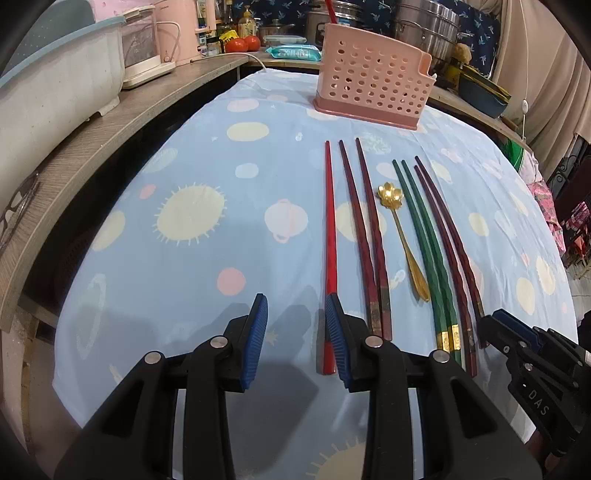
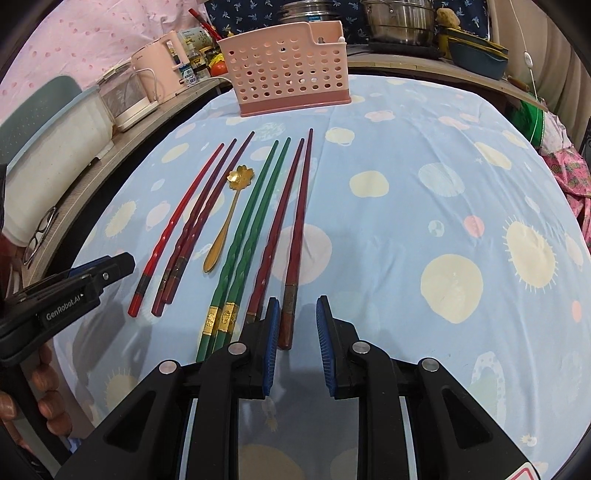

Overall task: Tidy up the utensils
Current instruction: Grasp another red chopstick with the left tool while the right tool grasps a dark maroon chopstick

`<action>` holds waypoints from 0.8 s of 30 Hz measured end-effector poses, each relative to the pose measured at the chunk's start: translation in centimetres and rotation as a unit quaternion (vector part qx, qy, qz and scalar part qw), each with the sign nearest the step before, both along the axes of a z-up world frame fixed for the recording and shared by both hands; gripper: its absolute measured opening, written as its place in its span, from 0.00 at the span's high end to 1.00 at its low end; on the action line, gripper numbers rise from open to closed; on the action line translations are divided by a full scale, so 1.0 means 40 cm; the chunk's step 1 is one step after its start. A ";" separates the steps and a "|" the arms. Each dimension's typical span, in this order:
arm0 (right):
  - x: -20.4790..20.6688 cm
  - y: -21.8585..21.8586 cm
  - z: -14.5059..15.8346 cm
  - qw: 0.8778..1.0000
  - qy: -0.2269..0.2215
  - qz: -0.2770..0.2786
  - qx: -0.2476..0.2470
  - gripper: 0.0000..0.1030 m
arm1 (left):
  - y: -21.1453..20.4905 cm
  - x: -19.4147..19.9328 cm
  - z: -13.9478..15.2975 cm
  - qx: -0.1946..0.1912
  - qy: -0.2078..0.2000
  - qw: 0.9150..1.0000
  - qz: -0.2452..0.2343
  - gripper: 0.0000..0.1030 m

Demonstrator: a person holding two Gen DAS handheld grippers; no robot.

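Observation:
Several chopsticks lie side by side on the blue patterned tablecloth [image 1: 184, 258]: a red one [image 1: 330, 236], a dark red pair [image 1: 365, 229], a green pair [image 1: 424, 240] and another dark red pair [image 1: 450, 240]. A gold flower-bowl spoon [image 1: 402, 232] lies between them. A pink perforated utensil holder [image 1: 373, 81] stands at the far side. My left gripper [image 1: 295, 314] is open and empty, just left of the red chopstick's handle end. My right gripper [image 2: 295, 317] is open and empty over the handle end of the rightmost dark red chopstick [image 2: 297, 236]; the holder [image 2: 288, 77] stands beyond.
A shelf [image 1: 110, 122] along the left carries a white tub [image 1: 55, 92] and pink appliances [image 1: 173, 33]. Steel pots [image 1: 424, 26], tomatoes and bottles sit behind the holder. Glasses [image 2: 40, 232] lie on the shelf. The cloth right of the chopsticks [image 2: 443, 184] is bare.

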State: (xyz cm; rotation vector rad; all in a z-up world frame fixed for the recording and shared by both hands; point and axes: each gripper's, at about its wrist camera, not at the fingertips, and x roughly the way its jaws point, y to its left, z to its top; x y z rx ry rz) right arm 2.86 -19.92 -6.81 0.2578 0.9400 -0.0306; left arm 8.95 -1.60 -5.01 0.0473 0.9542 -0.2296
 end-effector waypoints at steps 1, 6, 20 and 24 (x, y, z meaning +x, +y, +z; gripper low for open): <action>0.000 0.000 -0.002 1.000 0.000 0.000 0.000 0.80 | -0.001 -0.001 -0.001 0.000 0.001 1.000 -0.001 0.69; 0.000 0.000 -0.006 1.000 -0.001 -0.001 -0.002 0.82 | -0.006 -0.015 -0.009 0.000 0.005 1.000 -0.009 0.69; -0.002 -0.006 -0.010 1.000 -0.002 -0.002 -0.001 0.86 | -0.013 -0.028 -0.032 0.001 0.016 1.000 -0.016 0.69; -0.003 -0.006 -0.010 1.000 -0.002 -0.002 -0.001 0.86 | -0.017 -0.030 -0.033 0.007 0.013 1.000 -0.018 0.69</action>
